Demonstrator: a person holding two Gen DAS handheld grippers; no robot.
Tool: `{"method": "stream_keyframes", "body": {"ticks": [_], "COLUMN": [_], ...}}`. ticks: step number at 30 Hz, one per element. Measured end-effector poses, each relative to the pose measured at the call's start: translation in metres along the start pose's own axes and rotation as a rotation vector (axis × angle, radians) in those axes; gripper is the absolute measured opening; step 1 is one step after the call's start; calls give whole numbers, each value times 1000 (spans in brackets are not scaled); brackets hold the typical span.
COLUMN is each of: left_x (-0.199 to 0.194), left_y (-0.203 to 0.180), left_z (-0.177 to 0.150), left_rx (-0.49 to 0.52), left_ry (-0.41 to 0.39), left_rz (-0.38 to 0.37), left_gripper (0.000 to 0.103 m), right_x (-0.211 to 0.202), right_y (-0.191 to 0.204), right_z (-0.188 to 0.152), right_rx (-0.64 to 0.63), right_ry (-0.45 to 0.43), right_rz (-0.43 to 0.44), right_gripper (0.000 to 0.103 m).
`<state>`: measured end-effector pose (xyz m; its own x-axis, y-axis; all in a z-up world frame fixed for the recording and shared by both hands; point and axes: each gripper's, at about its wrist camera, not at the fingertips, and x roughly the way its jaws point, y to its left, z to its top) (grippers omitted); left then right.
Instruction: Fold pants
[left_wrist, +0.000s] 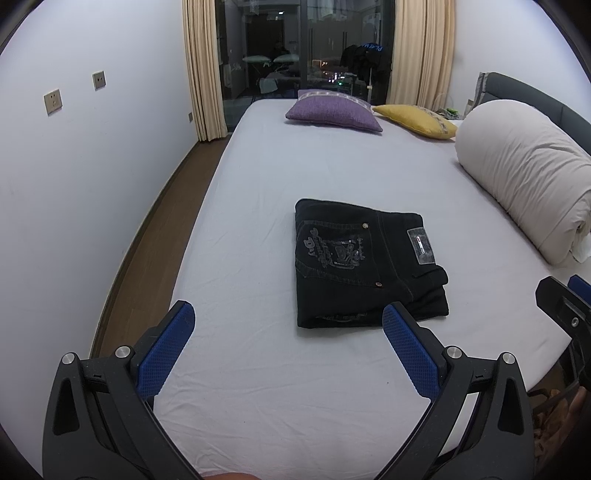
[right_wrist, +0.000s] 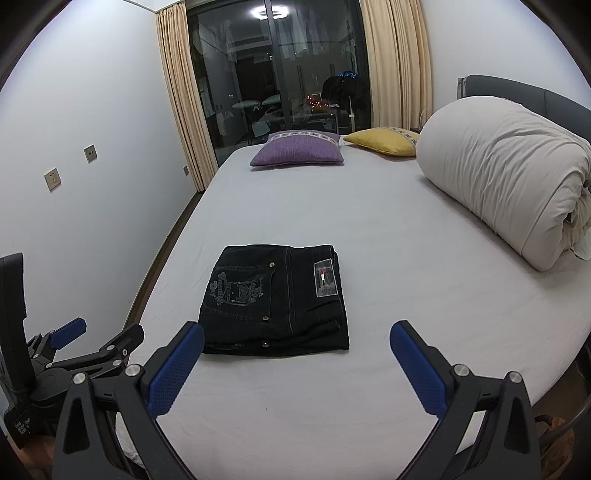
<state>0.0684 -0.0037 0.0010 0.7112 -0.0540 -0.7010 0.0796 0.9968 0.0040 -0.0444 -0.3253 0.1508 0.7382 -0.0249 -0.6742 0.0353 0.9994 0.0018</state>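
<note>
Black jeans (left_wrist: 364, 264) lie folded into a compact rectangle on the white bed sheet (left_wrist: 258, 221), back pocket and label patch up. They also show in the right wrist view (right_wrist: 275, 301). My left gripper (left_wrist: 288, 317) is open and empty, held above the sheet just in front of the pants' near edge. My right gripper (right_wrist: 295, 336) is open and empty, also just short of the pants' near edge. The left gripper shows at the left edge of the right wrist view (right_wrist: 96, 339).
A rolled white duvet (right_wrist: 509, 177) lies along the right side by the grey headboard (left_wrist: 532, 92). A purple cushion (left_wrist: 334, 114) and a yellow cushion (left_wrist: 415, 120) sit at the far end. The wall and wood floor (left_wrist: 147, 240) run along the left. Curtains frame a dark glass door (right_wrist: 277, 74).
</note>
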Motion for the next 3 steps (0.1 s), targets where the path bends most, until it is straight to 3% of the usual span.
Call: {"method": "stream_keyframes", "body": {"ticks": [3], "left_x": [-1], "left_y": [-2], "left_z": [0], "left_rx": [15], "left_ry": [-7], "left_rz": [16], "left_gripper": [103], "right_x": [0], "right_y": [0], "right_z": [-5], "right_rx": [8], "right_ry": [7], "right_rz": [2], "right_gripper": [103]}}
